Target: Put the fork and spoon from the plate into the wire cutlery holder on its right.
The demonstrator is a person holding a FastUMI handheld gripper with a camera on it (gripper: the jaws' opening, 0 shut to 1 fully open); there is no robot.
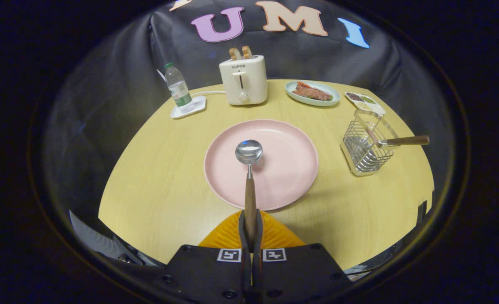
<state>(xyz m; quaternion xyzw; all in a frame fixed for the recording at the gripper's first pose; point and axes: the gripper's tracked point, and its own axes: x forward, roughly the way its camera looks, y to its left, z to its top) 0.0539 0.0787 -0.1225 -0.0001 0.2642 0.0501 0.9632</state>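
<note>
Wooden is the handle your gripper [249,230] pinches, both fingers pressed tight on it. You hold the spoon [249,177] straight out at 12 o'clock, its shiny bowl over the middle of the pink plate [291,169]. At 2 o'clock from the plate, well apart, stands the wire cutlery holder [365,147] with the fork [401,141] leaning in it, handle out. Far back on the table [156,169] you see a water bottle [178,89] at 11 o'clock, a toaster [244,79] at 12 and a food dish [312,93] at 1.

Hand-held gripper [250,230]: dark screwed body plates, two square black-and-white markers near fingers.
</note>
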